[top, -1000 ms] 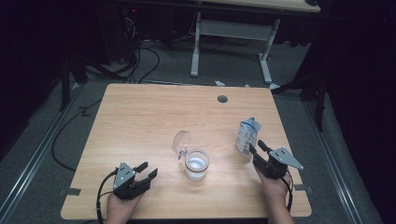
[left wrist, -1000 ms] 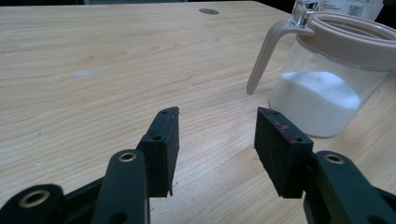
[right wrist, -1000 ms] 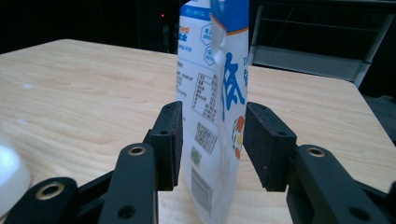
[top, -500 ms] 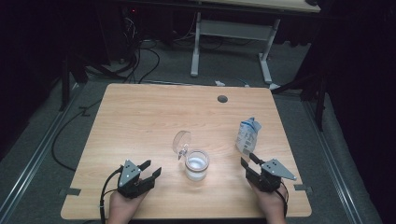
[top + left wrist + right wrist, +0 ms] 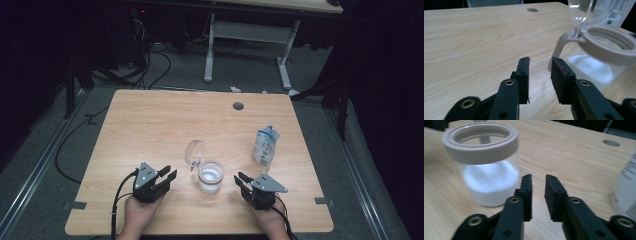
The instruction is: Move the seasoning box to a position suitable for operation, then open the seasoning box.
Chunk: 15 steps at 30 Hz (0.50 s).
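In the high view, a clear glass jar with a beige plastic collar [image 5: 210,176] is seen standing upright near the front middle of the light wooden desk [image 5: 165,120], part-filled with white powder. Its round transparent lid [image 5: 194,151] is swung open on a hinge at the jar's far left. A white and blue paper pouch [image 5: 264,146] stands to the right, apart from the jar. The left gripper [image 5: 168,175] is held just left of the jar and the right gripper [image 5: 240,178] just right of it; neither touches it.

In the left gripper view, the jaws are seen narrowly apart with nothing between them, having just been closing. The beige hinge arm [image 5: 560,47] of the jar lies right beyond the right-hand jaw.

In the right gripper view, the jaws are likewise set a small gap apart over bare desk, having just been closing, with the jar to their left and the pouch at the right edge.

The jar is judged stiff, smooth and breakable, moderately heavy with its powder. The glass wall below the collar would give the surest hold; the hinged lid is judged light and best pressed at its rim.
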{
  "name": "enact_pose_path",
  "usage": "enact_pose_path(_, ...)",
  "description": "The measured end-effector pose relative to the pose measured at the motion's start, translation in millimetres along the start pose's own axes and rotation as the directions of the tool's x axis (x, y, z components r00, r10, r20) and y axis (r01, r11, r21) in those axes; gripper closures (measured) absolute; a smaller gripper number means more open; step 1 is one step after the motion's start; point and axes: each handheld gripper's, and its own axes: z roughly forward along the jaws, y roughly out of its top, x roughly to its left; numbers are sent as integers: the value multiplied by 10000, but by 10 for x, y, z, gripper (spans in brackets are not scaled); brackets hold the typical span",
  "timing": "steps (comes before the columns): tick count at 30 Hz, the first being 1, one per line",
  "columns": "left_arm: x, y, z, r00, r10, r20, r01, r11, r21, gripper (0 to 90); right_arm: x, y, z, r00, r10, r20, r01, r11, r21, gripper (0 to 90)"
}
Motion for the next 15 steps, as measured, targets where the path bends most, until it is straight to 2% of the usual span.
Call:
enact_pose_path(1,-33,56,37,10000,-29,-7,29,9999,-101,728,43,2,26,9998,-157,-148,157,9999,42,835)
enact_pose_path(5,-68,146,103,9996,-270,74,272,9994,-221,801,67,10,42,9990,-223,-388,226,9997,85,898)
enact_pose_path(8,-83,188,137,9994,-318,135,321,9992,-224,847,77,13,53,9982,-150,-584,159,9998,140,900)
enact_pose_path(15,-81,287,180,9985,-523,188,529,9982,-298,858,175,25,91,9958,-429,-809,443,9989,159,899)
